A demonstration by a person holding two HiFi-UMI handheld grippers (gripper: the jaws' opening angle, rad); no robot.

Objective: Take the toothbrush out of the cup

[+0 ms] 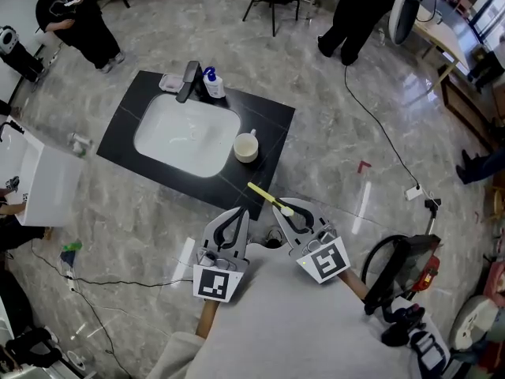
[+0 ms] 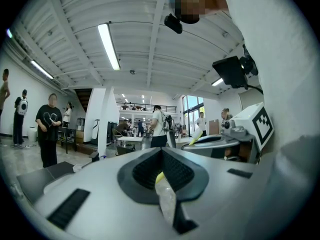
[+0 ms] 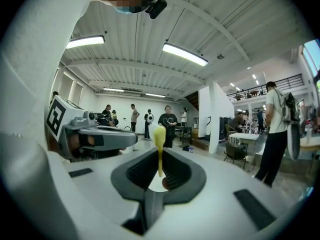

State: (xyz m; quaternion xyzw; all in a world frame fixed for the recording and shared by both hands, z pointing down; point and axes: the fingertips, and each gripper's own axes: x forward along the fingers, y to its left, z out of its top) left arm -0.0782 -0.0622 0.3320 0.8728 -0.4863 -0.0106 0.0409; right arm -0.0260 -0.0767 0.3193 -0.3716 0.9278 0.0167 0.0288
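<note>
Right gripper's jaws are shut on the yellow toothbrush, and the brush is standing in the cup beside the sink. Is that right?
Not quite: the toothbrush is out of the cup. The head view shows it held clear of the cup in the jaws of the right gripper, near the counter's front edge. The rest holds: the jaws are shut on it, and the cup sits beside the sink.

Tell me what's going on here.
A person stands at a black counter with a white sink, holding a gripper in each hand. The right gripper has its fingers shut on a yellow toothbrush, held in the air clear of the white cup that stands beside the sink. The left gripper is alongside with its fingers together.
</note>
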